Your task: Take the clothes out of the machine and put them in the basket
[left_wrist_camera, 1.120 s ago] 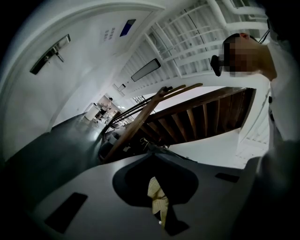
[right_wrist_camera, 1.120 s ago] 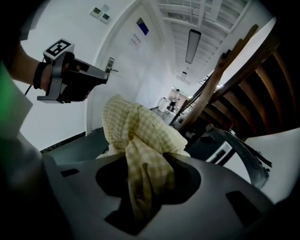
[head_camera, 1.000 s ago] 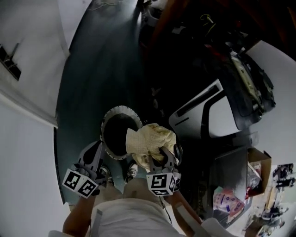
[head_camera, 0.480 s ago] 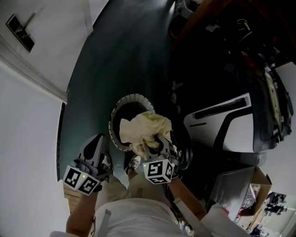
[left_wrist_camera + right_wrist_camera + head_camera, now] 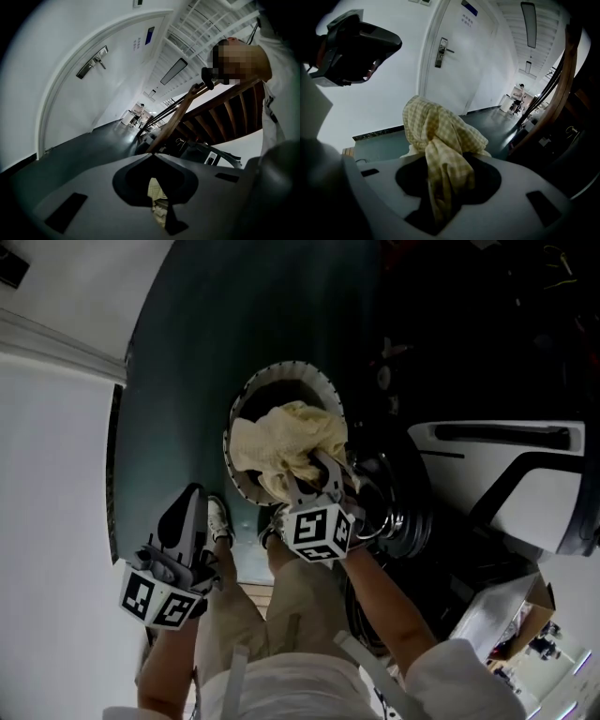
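A dark teal floor, smooth and faintly glossy, fills most of the head view. A white wall with a dark skirting strip bounds it on the left. In the right gripper view a white door with a metal lever handle stands in that wall, and a corridor runs away to the far right. A wooden staircase with slanted brown beams rises on the right. Below it sits the white machine, a rounded plastic body with a dark slot along its top.

The basket stands on the floor just left of the machine. It is round, with a pale slotted rim and a dark inside.

The person's beige trousers and one pale shoe show at the near edge.

The checked cloth, pale yellow, soft and crumpled, bunches over the basket's mouth and covers much of it. The right gripper clamps a twisted fold of this cloth between its jaws at the basket's near right edge, and the rest billows out beyond the tips.

The left gripper hangs near and left of the basket, apart from it. Its jaws meet at the tips with nothing pinched.
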`<state>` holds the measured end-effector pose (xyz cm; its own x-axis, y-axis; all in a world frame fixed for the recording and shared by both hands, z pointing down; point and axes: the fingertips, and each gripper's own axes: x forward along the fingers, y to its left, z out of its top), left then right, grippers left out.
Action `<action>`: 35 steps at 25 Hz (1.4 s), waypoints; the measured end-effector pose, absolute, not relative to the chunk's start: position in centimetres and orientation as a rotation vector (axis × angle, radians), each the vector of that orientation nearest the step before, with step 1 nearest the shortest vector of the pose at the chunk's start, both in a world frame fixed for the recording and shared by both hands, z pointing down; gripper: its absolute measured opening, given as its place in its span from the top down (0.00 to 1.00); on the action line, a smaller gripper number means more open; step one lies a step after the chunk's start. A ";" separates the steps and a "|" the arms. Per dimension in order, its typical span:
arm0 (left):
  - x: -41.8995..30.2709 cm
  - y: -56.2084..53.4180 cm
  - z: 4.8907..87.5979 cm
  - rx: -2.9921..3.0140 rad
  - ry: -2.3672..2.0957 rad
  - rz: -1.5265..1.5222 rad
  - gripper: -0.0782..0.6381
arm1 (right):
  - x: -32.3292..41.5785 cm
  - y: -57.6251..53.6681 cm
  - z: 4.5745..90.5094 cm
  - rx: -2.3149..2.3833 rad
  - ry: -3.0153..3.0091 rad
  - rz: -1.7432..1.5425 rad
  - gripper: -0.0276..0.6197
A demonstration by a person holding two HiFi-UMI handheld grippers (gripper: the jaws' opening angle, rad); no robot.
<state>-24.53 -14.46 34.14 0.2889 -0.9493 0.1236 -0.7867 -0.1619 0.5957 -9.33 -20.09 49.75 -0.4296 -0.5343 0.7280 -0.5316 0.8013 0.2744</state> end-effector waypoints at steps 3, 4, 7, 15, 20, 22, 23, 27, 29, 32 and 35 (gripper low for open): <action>-24.9 -14.5 38.1 1.962 -1.562 -0.370 0.87 | -10.4 -21.3 54.5 0.790 -2.114 0.007 0.72; -24.9 -14.6 39.2 1.953 -1.565 -0.367 0.87 | -10.5 -21.7 56.0 0.789 -2.108 0.009 0.72; -24.9 -15.3 41.6 1.938 -1.561 -0.354 0.87 | -10.8 -22.7 60.5 0.763 -2.076 0.016 0.72; -24.8 -17.2 43.7 1.916 -1.555 -0.360 0.87 | -10.7 -23.6 70.5 0.667 -1.961 0.135 0.71; -25.1 -17.5 43.6 1.892 -1.573 -0.372 0.87 | -10.5 -24.3 74.4 0.630 -1.876 0.153 0.71; -25.2 -17.2 43.8 1.877 -1.577 -0.363 0.87 | -10.5 -24.3 75.7 0.608 -1.844 0.160 0.70; -25.3 -17.2 43.9 1.870 -1.579 -0.358 0.87 | -10.5 -24.3 76.3 0.595 -1.831 0.169 0.69; -25.0 -17.3 44.1 1.855 -1.577 -0.349 0.87 | -9.8 -24.1 78.1 0.552 -1.779 0.244 0.43; -24.8 -17.5 44.0 1.857 -1.569 -0.347 0.87 | -9.5 -23.9 78.0 0.551 -1.774 0.257 0.42; -24.4 -18.0 43.6 1.871 -1.550 -0.352 0.87 | -9.0 -23.8 77.4 0.548 -1.768 0.239 0.41; -24.0 -18.4 43.2 1.889 -1.529 -0.355 0.87 | -8.2 -23.5 77.1 0.560 -1.755 0.242 0.41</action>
<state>-24.02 -18.37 43.24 0.2753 -0.9410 0.1970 -0.7583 -0.0866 0.6461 -8.20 -23.55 77.05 -0.1671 -0.2408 0.9561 -0.4903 0.8616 0.1313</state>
